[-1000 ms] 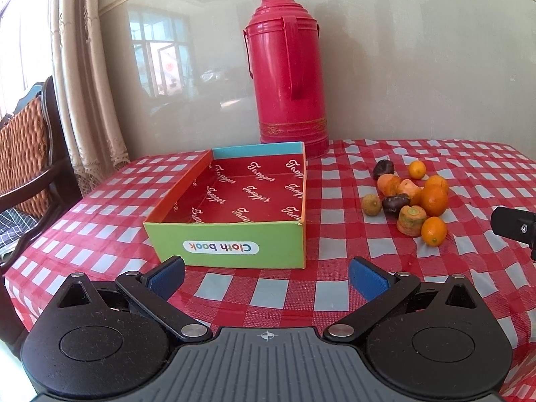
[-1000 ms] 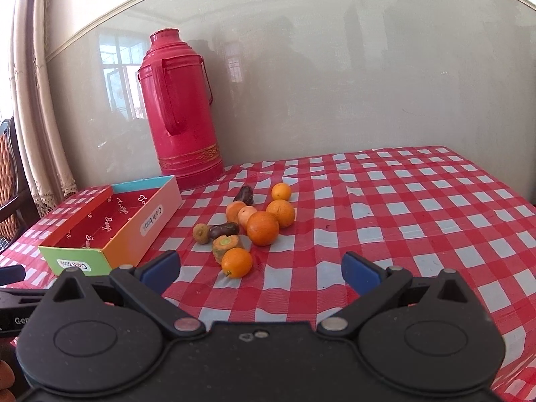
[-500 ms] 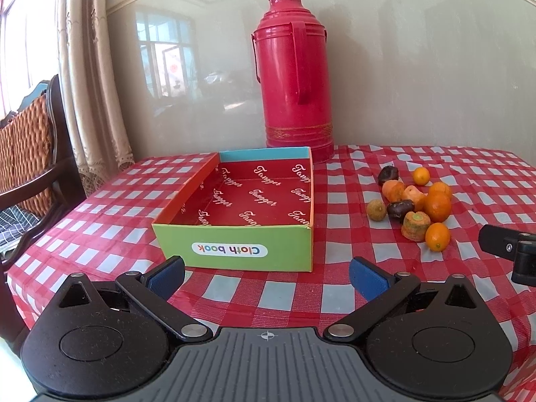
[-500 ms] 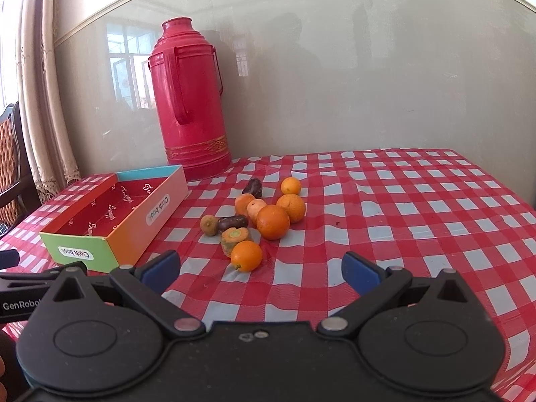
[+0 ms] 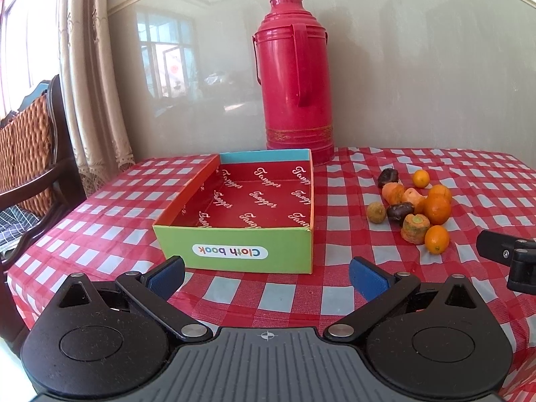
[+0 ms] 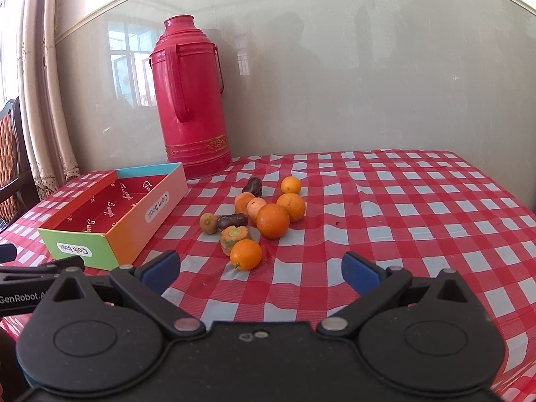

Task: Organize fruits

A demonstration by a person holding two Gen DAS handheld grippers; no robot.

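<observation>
Both grippers have pulled back and risen a bit, so the open green-and-red cardboard box [image 5: 234,221] sits farther off; left gripper [image 5: 266,273] and right gripper [image 6: 259,269] are spread wide, holding nothing. Small round glossy orange citrus [image 6: 246,254], nearest of the fruit pile right of the box, lies just ahead of the right gripper, slightly left of centre, so right is nearer.

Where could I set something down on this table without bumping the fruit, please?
Free: the checked cloth right of the fruit cluster, and the empty box. Crowded: the cluster itself, and the strip between it and the box.
</observation>
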